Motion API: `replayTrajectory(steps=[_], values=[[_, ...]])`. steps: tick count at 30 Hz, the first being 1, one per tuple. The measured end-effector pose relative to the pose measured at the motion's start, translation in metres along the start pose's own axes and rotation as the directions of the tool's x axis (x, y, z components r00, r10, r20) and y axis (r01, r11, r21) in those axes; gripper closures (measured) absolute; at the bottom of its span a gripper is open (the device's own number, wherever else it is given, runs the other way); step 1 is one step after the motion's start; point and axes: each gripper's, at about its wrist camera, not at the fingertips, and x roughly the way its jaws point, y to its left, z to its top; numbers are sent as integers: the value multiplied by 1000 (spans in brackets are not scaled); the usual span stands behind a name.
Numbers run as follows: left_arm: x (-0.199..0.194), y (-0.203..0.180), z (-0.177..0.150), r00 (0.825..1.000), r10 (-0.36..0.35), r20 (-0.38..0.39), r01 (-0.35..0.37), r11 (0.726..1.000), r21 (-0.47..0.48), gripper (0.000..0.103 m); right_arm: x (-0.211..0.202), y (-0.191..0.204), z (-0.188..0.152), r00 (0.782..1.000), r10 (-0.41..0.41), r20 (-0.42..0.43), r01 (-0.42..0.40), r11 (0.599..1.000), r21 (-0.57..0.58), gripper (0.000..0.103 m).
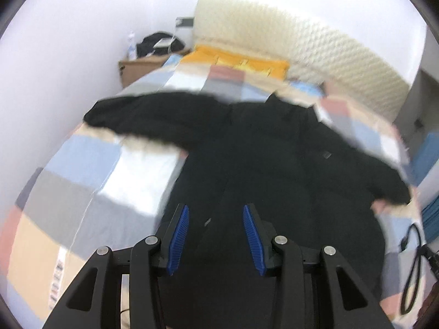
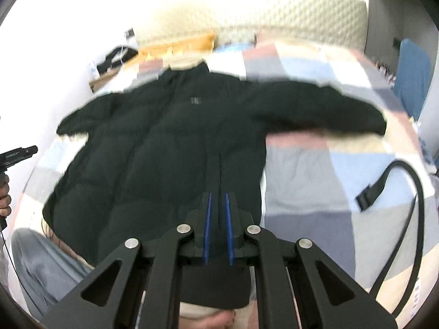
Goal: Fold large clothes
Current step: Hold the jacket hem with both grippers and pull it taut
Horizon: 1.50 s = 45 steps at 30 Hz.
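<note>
Black padded jacket [image 2: 164, 148], a bulky puffer, lies front-up with both sleeves spread on the bed's patchwork quilt [image 1: 82, 181], collar toward the orange pillow [image 1: 236, 60] at twelve o'clock. Its slippery, thick filling could spring any fold back open, and the loose black strap [image 2: 384, 181] at three o'clock could snag a sleeve. Left tool [image 1: 216, 235] hangs over the hem with its blue pads apart and nothing between them. Right tool [image 2: 218, 227] has its pads nearly together; dark cloth lies under them, but I cannot tell whether any is pinched.

Patchwork bedspread [image 1: 82, 170], orange pillow [image 1: 236, 60], headboard [image 1: 329, 52]
</note>
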Motion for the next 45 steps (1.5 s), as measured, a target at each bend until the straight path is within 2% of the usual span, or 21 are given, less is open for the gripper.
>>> replayTrajectory(steps=[7,11,17,21,26,33,35,38,40,45], values=[[-37,-49,44,985,-63,161,50,995,85,62,-31,35,44,983,-9,181,12,1000,-14,93],[-46,-73,55,970,-138,198,113,984,134,62,-36,60,71,963,-11,270,19,999,-29,93],[-24,-98,48,958,-156,242,104,971,217,61,-15,95,83,941,23,338,-15,1000,-25,93],[-4,-101,33,957,-173,235,115,964,240,61,13,104,74,940,43,338,-46,999,2,93],[21,-99,16,959,-160,233,97,961,259,61,44,109,59,946,23,324,-29,999,13,93],[52,-72,2,971,-175,164,145,972,184,61,74,117,48,957,10,289,-10,1000,0,93],[55,-69,-3,973,-159,166,126,974,190,61,78,122,47,959,-10,282,16,1000,-20,93],[60,-66,-7,975,-135,176,100,976,194,61,86,122,42,964,-10,266,11,1000,-2,93],[62,-65,-9,975,-140,172,105,975,195,61,91,121,40,968,-23,250,22,1000,7,93],[65,-62,-9,974,-116,193,73,973,217,61,95,117,33,973,-81,214,85,996,-10,93]])
